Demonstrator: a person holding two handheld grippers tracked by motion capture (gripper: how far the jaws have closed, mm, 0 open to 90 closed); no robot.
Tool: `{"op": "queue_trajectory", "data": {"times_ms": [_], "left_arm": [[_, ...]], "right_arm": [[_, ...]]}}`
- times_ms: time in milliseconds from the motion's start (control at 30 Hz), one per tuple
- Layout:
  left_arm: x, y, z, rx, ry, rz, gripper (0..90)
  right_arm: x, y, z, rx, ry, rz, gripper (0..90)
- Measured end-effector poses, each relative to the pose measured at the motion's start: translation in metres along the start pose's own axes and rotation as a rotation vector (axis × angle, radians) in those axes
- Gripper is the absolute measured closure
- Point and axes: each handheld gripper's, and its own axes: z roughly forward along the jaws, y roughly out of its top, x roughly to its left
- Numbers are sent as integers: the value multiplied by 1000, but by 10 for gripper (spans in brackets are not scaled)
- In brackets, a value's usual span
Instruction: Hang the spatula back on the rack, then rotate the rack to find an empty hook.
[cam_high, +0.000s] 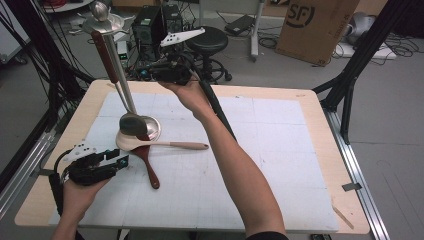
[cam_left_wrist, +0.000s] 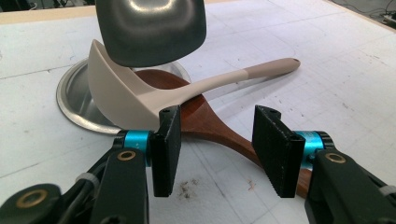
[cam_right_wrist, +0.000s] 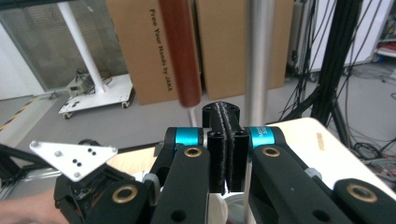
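Observation:
A metal utensil stand rises from a round base on the white mat. From it hangs a dark spatula with a red-brown handle, beside the stand's pole. A beige spoon lies with its bowl against the base and across a brown wooden spoon. My left gripper rests low at the front left, open, and the wooden spoon's neck lies just beyond the gap, untouched. My right gripper is raised over the far edge, shut on nothing.
The table carries a white gridded mat with wide room on its right half. Behind the far edge stand a black stool, computer cases and a cardboard box. A black tripod leg stands off the right edge.

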Motion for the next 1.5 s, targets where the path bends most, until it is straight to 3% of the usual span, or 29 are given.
{"op": "queue_trajectory", "data": {"times_ms": [400, 1167, 1500], "left_arm": [[1, 0, -1, 0, -2, 1, 524], [0, 0, -1, 0, 1, -1, 525], [0, 0, -2, -1, 2, 1, 525]], "right_arm": [[-4, 30, -8, -18, -17, -46, 896], [-3, 30, -4, -2, -9, -49, 896], [-2, 32, -7, -26, -22, -63, 896]]}}
